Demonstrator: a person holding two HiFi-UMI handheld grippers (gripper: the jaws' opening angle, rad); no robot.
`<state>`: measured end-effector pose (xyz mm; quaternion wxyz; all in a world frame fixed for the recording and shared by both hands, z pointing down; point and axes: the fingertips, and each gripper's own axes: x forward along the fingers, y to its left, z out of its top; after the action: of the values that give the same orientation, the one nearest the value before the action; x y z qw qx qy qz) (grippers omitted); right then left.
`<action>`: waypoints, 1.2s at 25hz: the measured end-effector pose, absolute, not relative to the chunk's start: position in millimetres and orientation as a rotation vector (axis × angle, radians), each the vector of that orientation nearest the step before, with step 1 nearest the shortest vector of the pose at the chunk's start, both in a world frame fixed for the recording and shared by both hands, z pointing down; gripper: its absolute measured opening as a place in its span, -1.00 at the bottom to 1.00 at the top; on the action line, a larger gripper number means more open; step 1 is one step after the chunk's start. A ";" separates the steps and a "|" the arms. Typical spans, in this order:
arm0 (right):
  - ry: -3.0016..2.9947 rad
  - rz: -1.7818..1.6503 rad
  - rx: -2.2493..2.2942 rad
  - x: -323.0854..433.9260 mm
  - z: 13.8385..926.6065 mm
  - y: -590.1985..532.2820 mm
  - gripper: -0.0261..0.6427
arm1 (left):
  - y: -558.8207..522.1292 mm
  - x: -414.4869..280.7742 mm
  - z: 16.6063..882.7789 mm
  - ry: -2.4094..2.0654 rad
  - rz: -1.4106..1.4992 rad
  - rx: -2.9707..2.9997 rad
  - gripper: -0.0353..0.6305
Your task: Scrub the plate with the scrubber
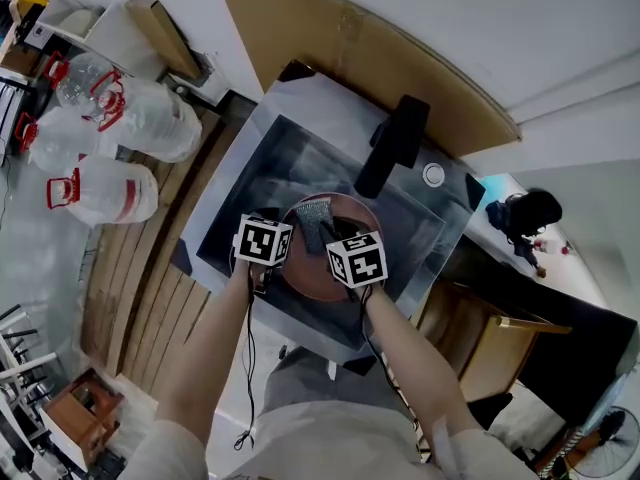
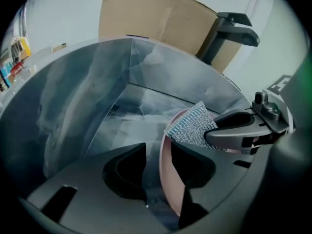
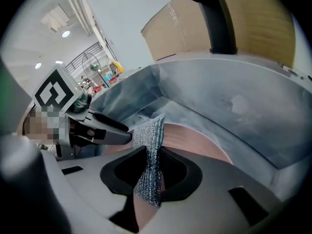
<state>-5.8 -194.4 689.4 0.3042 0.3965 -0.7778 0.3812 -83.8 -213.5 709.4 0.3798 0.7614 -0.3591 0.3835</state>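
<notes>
The right gripper (image 3: 151,172) is clenched on the scrubber (image 3: 150,152), a limp square of silvery grey mesh that stands on edge between its jaws with its top corner poking up above them. The left gripper (image 2: 163,172) has its jaws spread, and the rim of the plate (image 2: 170,184) runs between them with a clear gap on one side, so it is not pinched. The plate is round, dull pink and plain, with a low raised rim. It sits inside the basin of the sink (image 1: 300,158), under both grippers, and the scrubber is over its face. The sink is brushed steel with streaky, watery reflections on its walls. A black faucet (image 1: 392,143) rises at its far edge, and a large brown cardboard sheet (image 1: 340,48) leans against the white wall behind it. Off to the left, clear water jugs (image 1: 120,118) with red handles lie beside the wooden planks (image 1: 130,288) of the floor.
</notes>
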 end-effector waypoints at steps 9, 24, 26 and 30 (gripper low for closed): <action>-1.993 0.851 0.986 -2.8 711.9 -211.0 -0.60 | -209.3 -86.3 719.9 -0.919 0.971 1.898 -0.66; -1.796 0.576 0.933 45.8 708.9 -238.6 -0.63 | -230.4 -96.7 718.1 -1.017 0.886 1.832 -0.74; -1.749 0.536 0.840 53.6 708.8 -228.8 -0.64 | -230.8 -97.5 718.2 -1.018 0.891 1.833 -0.74; -1.701 0.465 0.578 53.8 710.9 -192.5 -0.64 | -230.3 -98.7 718.6 -1.022 0.886 1.828 -0.74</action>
<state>53.8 -192.5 710.9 0.5996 0.2492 -0.7336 0.2006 -98.7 -230.3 718.6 0.4205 0.7293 -0.4077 0.3536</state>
